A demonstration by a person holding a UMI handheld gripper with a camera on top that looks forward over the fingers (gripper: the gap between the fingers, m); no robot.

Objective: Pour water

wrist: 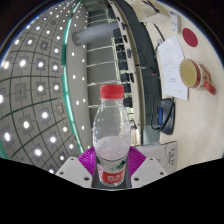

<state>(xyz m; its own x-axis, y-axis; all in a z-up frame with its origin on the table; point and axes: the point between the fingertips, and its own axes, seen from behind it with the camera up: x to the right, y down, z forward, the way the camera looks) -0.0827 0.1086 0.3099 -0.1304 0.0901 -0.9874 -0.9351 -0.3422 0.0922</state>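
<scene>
A clear plastic water bottle with a red cap and red label (pixel 110 135) stands upright, clamped between the gripper's (pixel 111 160) purple pads (pixel 92 157). At two o'clock beyond it, a yellow cup (pixel 190 72) rests on a white desk (pixel 150 60).

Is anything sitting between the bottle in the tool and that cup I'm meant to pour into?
Nothing visible does. The bottle sits between the tool fingers, and the cup lies beyond it across bare table; the glasses lie off that line.
</scene>
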